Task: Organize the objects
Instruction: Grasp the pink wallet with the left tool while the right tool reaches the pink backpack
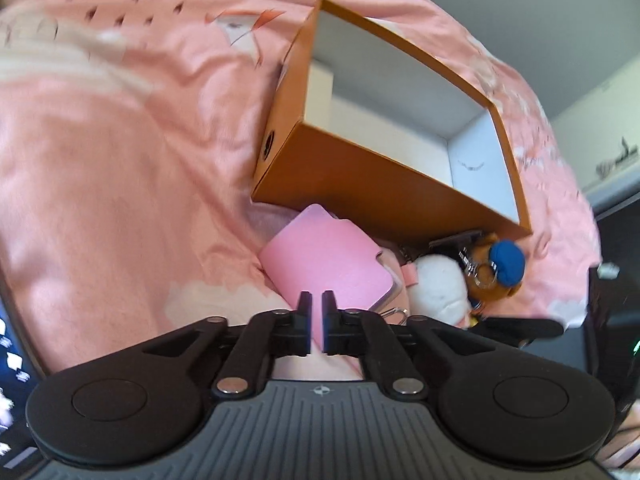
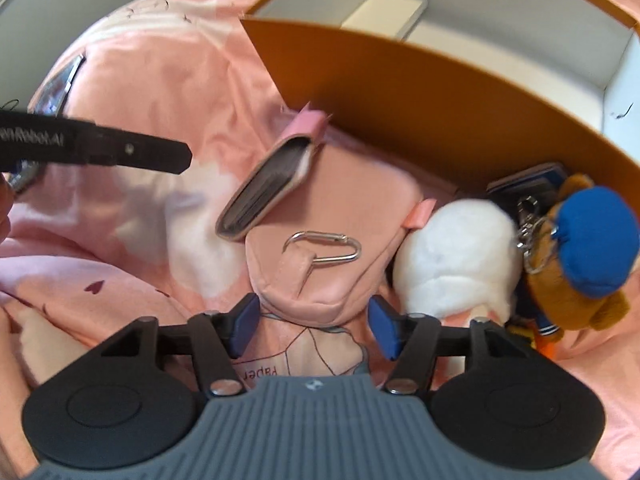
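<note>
The left gripper (image 1: pixel 317 300) is sitting low in the middle of its own view with its jaws drawn almost together, and nothing is showing between them; just behind its tips a pink wallet (image 1: pixel 328 264) is lying flat on the pink bedsheet (image 1: pixel 120 160). An orange box (image 1: pixel 384 192) with a white inside is filling the upper right of that view, open at the top, with a pale flat item lying on its floor near the far corner. Right of the wallet, against the box's near wall, a white plush (image 1: pixel 438 284) and a brown bear (image 1: pixel 498 272) in a blue cap are resting side by side. In the right wrist view the right gripper (image 2: pixel 313 326) is standing with its blue-padded jaws apart at the lower middle, straddling the near end of a pink pouch (image 2: pixel 332 216) without pressing on it. A silver carabiner (image 2: pixel 324 246) is lying on the pouch, hooked through its loop. The wallet (image 2: pixel 268 184) is leaning on edge against the pouch's upper left, its pages showing. To the right the white plush (image 2: pixel 452 256) is touching the pouch, and the bear (image 2: pixel 580 264) is sitting beside it with a metal clip at its cap. The box (image 2: pixel 400 108) is curving across the top. The left gripper's black finger (image 2: pixel 120 152) is reaching in from the left edge.
</note>
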